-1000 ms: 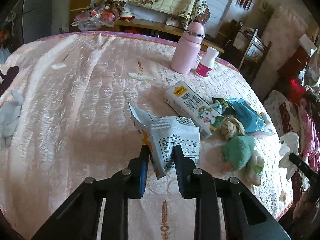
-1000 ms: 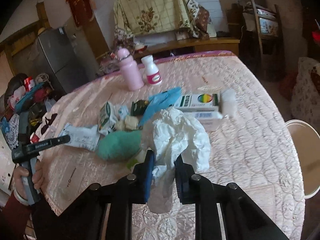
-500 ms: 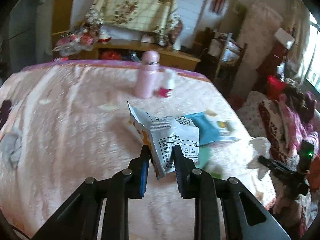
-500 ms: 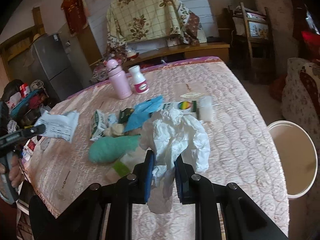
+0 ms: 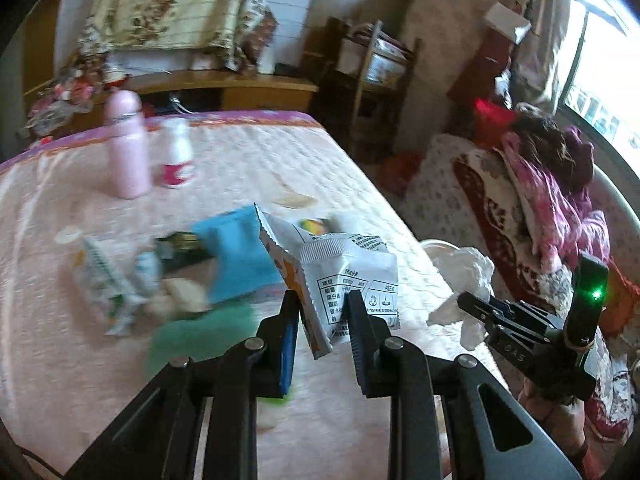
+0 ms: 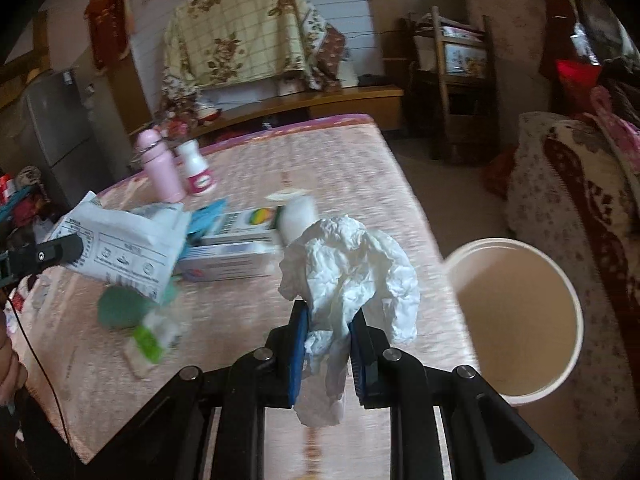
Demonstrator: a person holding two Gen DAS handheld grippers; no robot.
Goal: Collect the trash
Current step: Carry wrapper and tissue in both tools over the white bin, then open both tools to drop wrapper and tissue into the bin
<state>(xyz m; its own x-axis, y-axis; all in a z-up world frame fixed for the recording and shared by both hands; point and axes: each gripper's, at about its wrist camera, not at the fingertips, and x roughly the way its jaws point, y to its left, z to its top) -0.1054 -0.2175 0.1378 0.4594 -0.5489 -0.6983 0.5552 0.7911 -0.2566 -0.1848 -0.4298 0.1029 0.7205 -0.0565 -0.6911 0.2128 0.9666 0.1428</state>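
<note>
Over the table edge: both tongs carry trash above the pink quilted table (image 6: 360, 168).
Right tongs (image 6: 328, 344): closed tight on a crumpled white paper tissue (image 6: 352, 264), which bulges above the jaws and hangs below them.
Left tongs (image 5: 322, 320): narrowly parted, pinching a torn white-and-orange printed foil wrapper (image 5: 340, 272) clear of the table.
Bin: a round cream plastic bucket (image 6: 516, 320) stands off the table at about 3 o'clock in the right wrist view, mouth open, nothing visible inside.
Step in hand: judged to be the carry to the bin, both pieces lifted.
Next move: likely bring each piece over the bucket mouth, then part the jaws.
Left behind: a blue packet (image 5: 236, 256), boxes and a green soft toy at 9 o'clock.
</note>
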